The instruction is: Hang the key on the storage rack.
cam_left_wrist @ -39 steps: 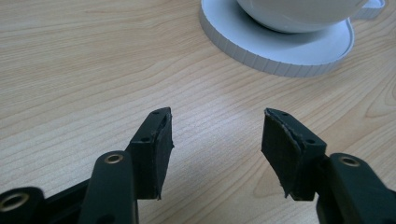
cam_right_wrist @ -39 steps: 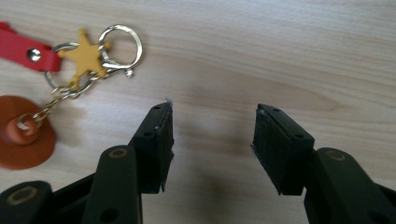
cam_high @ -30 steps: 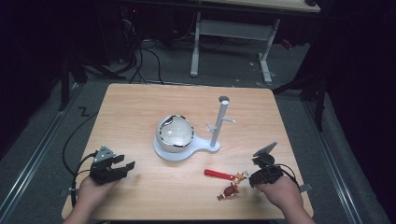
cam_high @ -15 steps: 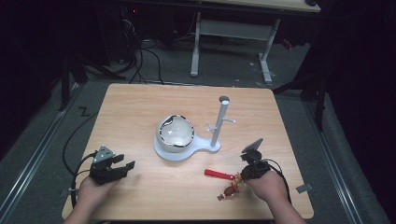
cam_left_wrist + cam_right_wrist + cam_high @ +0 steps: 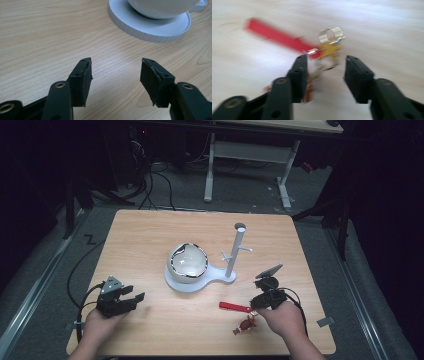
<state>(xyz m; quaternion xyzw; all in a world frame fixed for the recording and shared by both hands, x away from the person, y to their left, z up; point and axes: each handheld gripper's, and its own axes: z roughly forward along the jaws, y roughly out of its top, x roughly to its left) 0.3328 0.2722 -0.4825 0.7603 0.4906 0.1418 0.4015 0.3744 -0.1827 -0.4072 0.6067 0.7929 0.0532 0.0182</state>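
Observation:
A keychain lies on the table's front right: a red strap (image 5: 235,307), a metal ring (image 5: 330,34), a gold star (image 5: 329,49) and a small red-orange charm (image 5: 245,324). My right gripper (image 5: 257,304) hovers just over it, jaws open either side of the ring and star (image 5: 325,67); that view is blurred. A white bowl (image 5: 187,263) with a dark-patterned rim rests on a white stand base (image 5: 220,277) carrying an upright post (image 5: 235,251) with small pegs. My left gripper (image 5: 134,299) stands open at the front left, nothing between its pads (image 5: 115,77).
The wooden table (image 5: 150,240) has bare room on its left and far half. The white base's ribbed rim (image 5: 150,35) lies a little ahead of the left gripper. A small grey tab (image 5: 325,321) lies near the right edge. Desk legs and cables stand on the floor beyond.
My right gripper has slid left and forward to the keychain's ring end, and the charm has shifted slightly. The left gripper has stayed put.

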